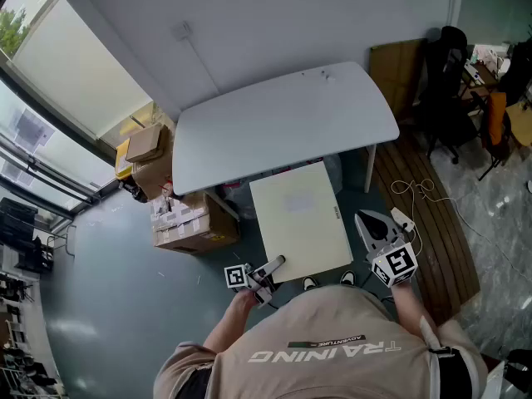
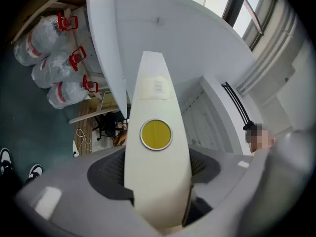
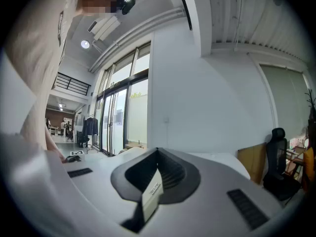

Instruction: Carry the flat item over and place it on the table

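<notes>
1. The white table (image 1: 283, 123) is the biggest thing. Its top is bare, so there is lots of room to put something down. Its near edge is just past the board's far edge.
2. The flat item (image 1: 299, 219) is a thin cream board. It is held up flat in the air, near the person and just short of the table. It looks stiff and light, and its smooth face may be slippery. Holding it by its near edge and right side looks best.
3. Cardboard boxes (image 1: 179, 223) sit on the floor to the left, and a table leg (image 1: 368, 169) stands to the right. The board should go up and over the table's edge, not under it.
4. The left gripper (image 1: 274, 264) has its fingers squeezed on the board's near edge.
5. The right gripper (image 1: 370, 227) seems to pinch a thin cream edge with a label, at the board's right side.
</notes>
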The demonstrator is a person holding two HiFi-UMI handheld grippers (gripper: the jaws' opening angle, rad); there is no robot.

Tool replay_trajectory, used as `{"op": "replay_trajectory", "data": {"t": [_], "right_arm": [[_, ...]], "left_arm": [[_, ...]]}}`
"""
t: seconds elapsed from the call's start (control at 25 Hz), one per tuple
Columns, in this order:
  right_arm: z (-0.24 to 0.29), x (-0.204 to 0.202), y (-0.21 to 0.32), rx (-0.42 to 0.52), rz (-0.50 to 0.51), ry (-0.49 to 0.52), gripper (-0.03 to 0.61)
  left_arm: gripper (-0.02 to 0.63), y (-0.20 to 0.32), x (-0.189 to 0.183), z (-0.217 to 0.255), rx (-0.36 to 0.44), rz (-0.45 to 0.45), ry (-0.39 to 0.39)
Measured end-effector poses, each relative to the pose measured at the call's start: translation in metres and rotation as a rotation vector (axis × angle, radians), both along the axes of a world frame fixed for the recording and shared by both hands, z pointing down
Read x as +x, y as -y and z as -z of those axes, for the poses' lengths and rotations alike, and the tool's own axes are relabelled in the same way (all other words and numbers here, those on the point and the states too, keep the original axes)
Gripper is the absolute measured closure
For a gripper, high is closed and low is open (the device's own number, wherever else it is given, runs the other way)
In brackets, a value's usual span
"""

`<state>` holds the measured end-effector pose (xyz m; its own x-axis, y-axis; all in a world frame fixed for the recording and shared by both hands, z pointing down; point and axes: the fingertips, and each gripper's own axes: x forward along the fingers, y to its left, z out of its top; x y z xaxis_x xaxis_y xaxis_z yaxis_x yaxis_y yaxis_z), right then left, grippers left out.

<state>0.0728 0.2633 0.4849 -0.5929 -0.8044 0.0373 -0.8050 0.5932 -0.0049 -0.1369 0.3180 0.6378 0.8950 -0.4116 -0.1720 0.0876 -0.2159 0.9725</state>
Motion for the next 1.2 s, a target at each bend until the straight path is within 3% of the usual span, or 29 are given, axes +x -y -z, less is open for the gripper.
{"op": "replay_trajectory", "data": {"t": [0.36, 0.72, 1.2], "right_arm": [[-0.006, 0.003, -0.009, -0.011, 0.01, -0.044, 0.577], [0.005, 0.0, -0.002, 0.025, -0.024, -0.035, 0.575], [-0.012, 0.009, 0.02, 0.024, -0.201, -0.035, 0.575]], "left_arm": [[0.316, -0.009, 0.006, -0.005, -0.019, -0.04, -0.014], [0.316, 0.01, 0.005, 0.004, 0.014, -0.038, -0.048], [0.316, 0.049, -0.01, -0.004, 0.008, -0.073, -0.048]]}}
